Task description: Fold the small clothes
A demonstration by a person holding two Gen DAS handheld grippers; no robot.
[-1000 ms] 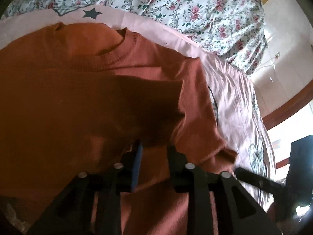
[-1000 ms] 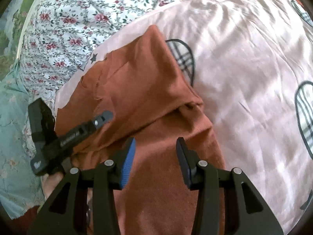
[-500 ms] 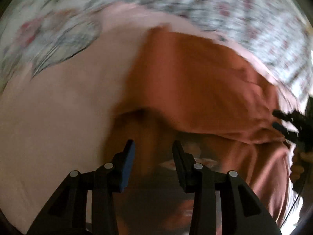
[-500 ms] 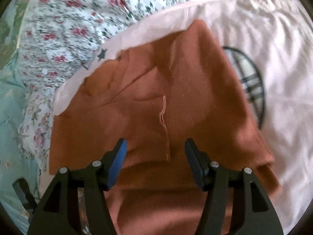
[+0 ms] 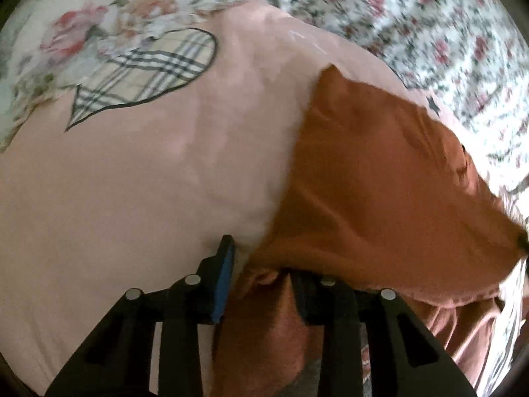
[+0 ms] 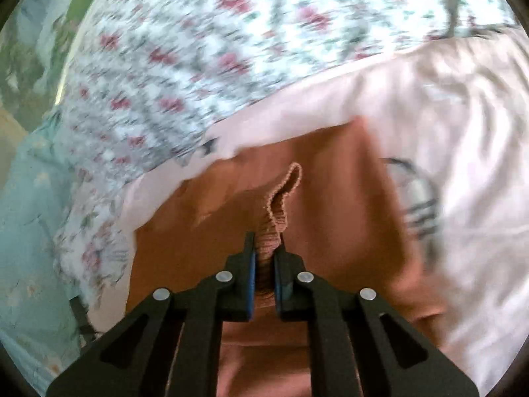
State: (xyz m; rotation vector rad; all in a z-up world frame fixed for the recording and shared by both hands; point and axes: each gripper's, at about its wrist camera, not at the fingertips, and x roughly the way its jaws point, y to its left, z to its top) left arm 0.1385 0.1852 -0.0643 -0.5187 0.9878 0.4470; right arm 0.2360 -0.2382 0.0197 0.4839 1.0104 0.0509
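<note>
A small rust-orange sweater [image 5: 380,178] lies on a pink sheet [image 5: 148,182]. In the left wrist view my left gripper [image 5: 261,264] has its jaws apart at the sweater's near left edge, with cloth bunched between and over them; its right finger is partly covered by the fabric. In the right wrist view the sweater [image 6: 347,198] fills the middle, and my right gripper [image 6: 266,244] is shut on its ribbed edge [image 6: 281,198], which stands up in a fold.
The pink sheet [image 6: 446,115] carries plaid heart prints [image 5: 148,66] and lies over a floral bedspread [image 6: 198,49]. A pale blue floral cloth [image 6: 29,215] lies at the left in the right wrist view. Both views are motion-blurred.
My right gripper has closed on the sweater's ribbed edge; it was open half a second ago. My left gripper has swung to the sweater's left edge and stays open.
</note>
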